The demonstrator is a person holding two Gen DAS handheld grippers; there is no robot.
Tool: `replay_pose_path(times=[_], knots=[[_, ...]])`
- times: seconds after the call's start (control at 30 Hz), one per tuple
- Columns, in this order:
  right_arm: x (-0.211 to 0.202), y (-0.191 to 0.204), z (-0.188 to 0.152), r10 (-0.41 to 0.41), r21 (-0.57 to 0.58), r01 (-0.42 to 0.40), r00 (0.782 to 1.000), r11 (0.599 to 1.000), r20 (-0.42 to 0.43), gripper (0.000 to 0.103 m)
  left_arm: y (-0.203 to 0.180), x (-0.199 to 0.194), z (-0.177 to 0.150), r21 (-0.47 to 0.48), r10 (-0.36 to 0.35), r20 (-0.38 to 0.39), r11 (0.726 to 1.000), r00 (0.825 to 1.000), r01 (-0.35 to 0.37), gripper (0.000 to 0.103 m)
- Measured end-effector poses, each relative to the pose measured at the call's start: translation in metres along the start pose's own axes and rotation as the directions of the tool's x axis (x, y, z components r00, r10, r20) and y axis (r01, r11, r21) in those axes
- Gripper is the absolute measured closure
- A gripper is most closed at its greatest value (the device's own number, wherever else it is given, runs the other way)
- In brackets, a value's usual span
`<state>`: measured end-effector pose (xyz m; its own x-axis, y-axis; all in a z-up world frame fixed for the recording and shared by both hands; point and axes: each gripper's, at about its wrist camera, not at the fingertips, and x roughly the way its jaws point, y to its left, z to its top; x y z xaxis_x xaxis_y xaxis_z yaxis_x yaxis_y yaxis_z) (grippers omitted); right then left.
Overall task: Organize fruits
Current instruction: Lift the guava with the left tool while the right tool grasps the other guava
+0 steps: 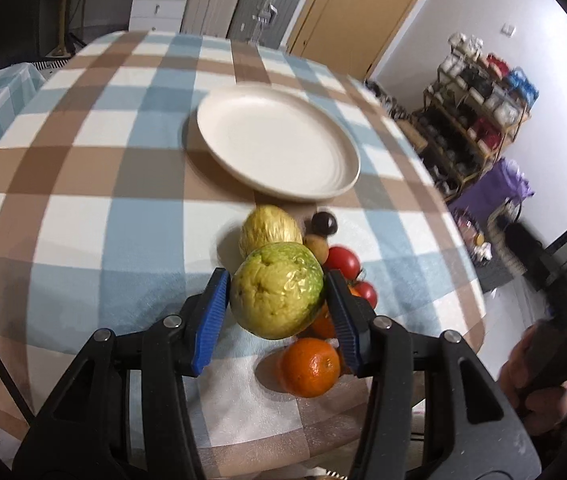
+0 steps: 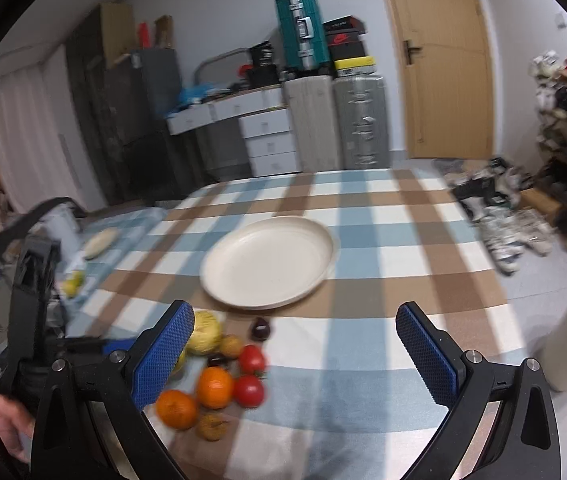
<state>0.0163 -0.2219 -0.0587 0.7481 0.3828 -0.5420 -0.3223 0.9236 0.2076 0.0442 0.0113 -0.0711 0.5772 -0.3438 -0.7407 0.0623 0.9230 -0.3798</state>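
My left gripper (image 1: 277,294) is shut on a green-yellow guava (image 1: 277,290) and holds it above the fruit pile. Below it lie a yellow fruit (image 1: 269,230), an orange (image 1: 310,367), tomatoes (image 1: 341,260) and a dark small fruit (image 1: 323,222). An empty cream plate (image 1: 277,146) sits farther on the checked tablecloth. In the right wrist view my right gripper (image 2: 295,344) is open and empty, above the table in front of the plate (image 2: 269,262). The pile shows at its left: oranges (image 2: 214,386), tomatoes (image 2: 249,390), a yellow fruit (image 2: 203,332).
The checked table (image 2: 383,248) ends at the right, where a shoe rack (image 1: 479,120) stands. Suitcases and drawers (image 2: 315,128) stand behind the table by a wooden door. A second small plate (image 2: 101,242) lies on a side table at the left.
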Motion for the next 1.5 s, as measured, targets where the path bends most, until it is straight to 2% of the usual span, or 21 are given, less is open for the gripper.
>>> replay_pose_path(times=[0.2, 0.37, 0.43, 0.57, 0.77, 0.9, 1.0, 1.1, 1.3, 1.37, 1.43, 1.5], knots=[[0.011, 0.003, -0.005, 0.107, 0.016, -0.107, 0.993, 0.994, -0.041, 0.0, 0.016, -0.038, 0.017, -0.012, 0.002, 0.099, 1.0, 0.995, 0.0, 0.056], [0.029, 0.013, -0.005, 0.212, 0.044, -0.209, 0.972, 0.977, -0.102, 0.0, 0.018, -0.072, 0.028, 0.045, 0.046, 0.201, 0.997, 0.979, -0.056, 0.056], [0.04, 0.02, -0.004, 0.231, 0.052, -0.226, 0.965, 0.973, -0.125, 0.0, 0.022, -0.081, 0.029, 0.039, 0.04, 0.214, 0.998, 0.976, -0.049, 0.056], [0.064, 0.039, 0.0, 0.209, 0.001, -0.213, 0.961, 0.977, -0.179, 0.0, 0.032, -0.092, 0.03, 0.028, 0.025, 0.221, 0.999, 0.975, -0.032, 0.056], [0.097, 0.061, -0.004, 0.21, -0.029, -0.228, 0.936, 0.973, -0.283, 0.0, 0.041, -0.103, 0.029, 0.014, 0.012, 0.241, 1.0, 0.97, -0.016, 0.056], [0.117, 0.075, -0.007, 0.178, -0.075, -0.213, 0.929, 0.974, -0.324, 0.001, 0.043, -0.108, 0.028, 0.009, 0.016, 0.249, 1.0, 0.968, -0.019, 0.056], [0.132, 0.082, -0.008, 0.146, -0.106, -0.194, 0.925, 0.975, -0.35, 0.007, 0.044, -0.107, 0.027, 0.006, 0.012, 0.24, 1.0, 0.971, -0.014, 0.056], [0.146, 0.088, -0.01, 0.109, -0.141, -0.173, 0.921, 0.975, -0.374, 0.019, 0.042, -0.105, 0.026, 0.006, 0.008, 0.233, 1.0, 0.973, -0.01, 0.056], [0.155, 0.104, -0.016, 0.053, -0.236, -0.155, 0.919, 0.959, -0.39, 0.022, 0.042, -0.101, 0.026, 0.004, 0.012, 0.228, 1.0, 0.973, -0.013, 0.056], [0.159, 0.108, -0.019, 0.038, -0.261, -0.155, 0.914, 0.953, -0.403, 0.032, 0.042, -0.098, 0.025, 0.004, 0.013, 0.226, 1.0, 0.974, -0.014, 0.056], [0.163, 0.11, -0.021, 0.043, -0.264, -0.167, 0.907, 0.95, -0.419, 0.049, 0.042, -0.098, 0.025, 0.004, 0.015, 0.226, 1.0, 0.974, -0.016, 0.056], [0.166, 0.111, -0.024, 0.033, -0.273, -0.165, 0.902, 0.948, -0.43, 0.053, 0.042, -0.098, 0.025, 0.002, 0.017, 0.225, 1.0, 0.974, -0.018, 0.056]])
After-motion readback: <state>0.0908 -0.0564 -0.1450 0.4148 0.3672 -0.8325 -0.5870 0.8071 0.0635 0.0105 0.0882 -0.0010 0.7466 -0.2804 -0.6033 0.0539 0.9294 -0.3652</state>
